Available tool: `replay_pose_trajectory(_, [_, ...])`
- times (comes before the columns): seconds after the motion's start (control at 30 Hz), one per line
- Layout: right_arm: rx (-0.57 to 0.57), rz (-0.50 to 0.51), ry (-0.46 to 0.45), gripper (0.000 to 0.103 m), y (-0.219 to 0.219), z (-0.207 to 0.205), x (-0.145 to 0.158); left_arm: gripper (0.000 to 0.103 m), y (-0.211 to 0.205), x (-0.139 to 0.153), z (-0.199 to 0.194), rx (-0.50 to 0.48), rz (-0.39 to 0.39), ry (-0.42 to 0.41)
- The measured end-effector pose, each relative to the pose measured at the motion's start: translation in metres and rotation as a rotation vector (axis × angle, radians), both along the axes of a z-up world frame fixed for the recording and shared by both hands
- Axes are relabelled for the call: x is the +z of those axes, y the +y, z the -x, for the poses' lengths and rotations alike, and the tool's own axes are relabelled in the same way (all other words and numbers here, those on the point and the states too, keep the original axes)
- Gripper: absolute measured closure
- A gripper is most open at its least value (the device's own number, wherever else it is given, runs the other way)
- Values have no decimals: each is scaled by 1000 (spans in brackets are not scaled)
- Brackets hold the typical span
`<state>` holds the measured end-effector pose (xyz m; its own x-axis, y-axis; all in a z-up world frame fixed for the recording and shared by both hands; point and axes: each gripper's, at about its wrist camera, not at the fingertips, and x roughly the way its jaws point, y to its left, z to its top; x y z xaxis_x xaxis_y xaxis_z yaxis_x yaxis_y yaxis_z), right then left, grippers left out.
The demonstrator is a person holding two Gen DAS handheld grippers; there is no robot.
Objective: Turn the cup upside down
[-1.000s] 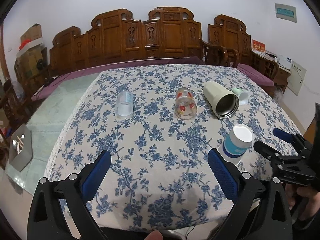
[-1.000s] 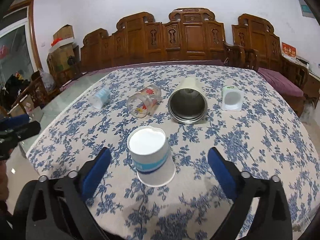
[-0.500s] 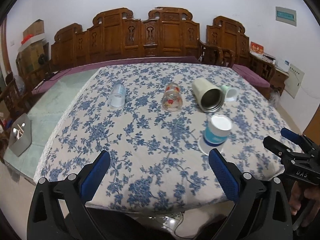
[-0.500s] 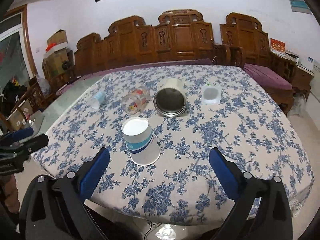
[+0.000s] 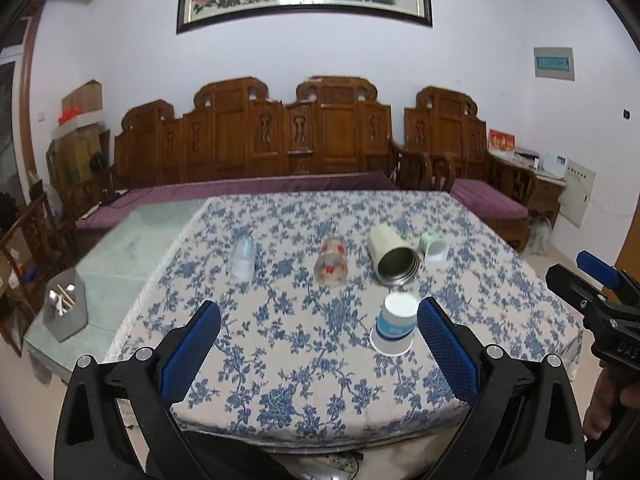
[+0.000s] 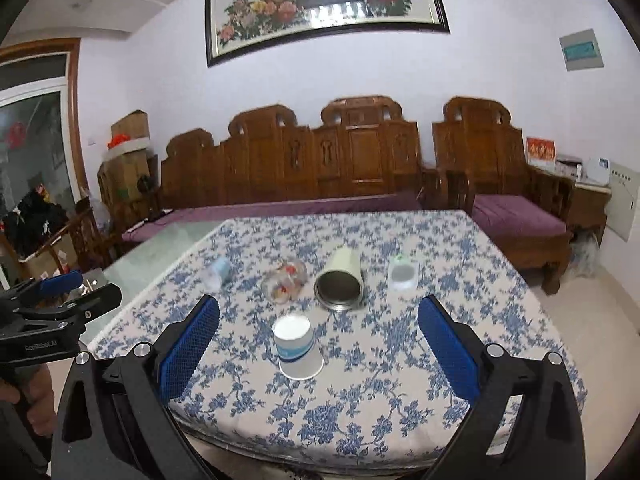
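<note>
A white paper cup with a blue band (image 5: pixel 393 328) stands upside down, mouth on the flowered tablecloth (image 5: pixel 280 344), near the table's front. It also shows in the right wrist view (image 6: pixel 298 347). Behind it several cups lie on their sides: a clear plastic cup (image 5: pixel 242 258), a red-flowered glass (image 5: pixel 332 265), a cream steel-lined tumbler (image 5: pixel 391 258) and a small green-white cup (image 5: pixel 433 245). My left gripper (image 5: pixel 319 354) is open and empty, held back from the table's front edge. My right gripper (image 6: pixel 319 354) is open and empty, also back from the table.
A carved wooden bench with purple cushions (image 5: pixel 280 184) stands behind the table. A grey holder with utensils (image 5: pixel 66 306) sits on the glass-topped part at the left. The other gripper shows at the edge of each view (image 5: pixel 600 304) (image 6: pixel 48 312).
Both grippers have drawn back and up from the table, so the cups look smaller and farther. The paper cup stays upside down where it was. Both stay open.
</note>
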<state>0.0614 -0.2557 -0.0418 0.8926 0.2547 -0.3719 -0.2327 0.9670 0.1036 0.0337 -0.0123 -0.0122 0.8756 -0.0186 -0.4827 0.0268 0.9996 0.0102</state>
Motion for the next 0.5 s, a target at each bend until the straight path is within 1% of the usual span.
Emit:
replay_pose_trajectory(0.17, [2,2,-21,3,2,5,8,8,1,7,6,-4,8,-21])
replay_pose_trajectory(0.37, [12,-7,-18,3,4,7,11,8,2,7,8,-2,10,-25])
replay_pose_trajectory(0.5, [4,6,-29,3,6,8,13,8,4,8,8,-1,22,-28])
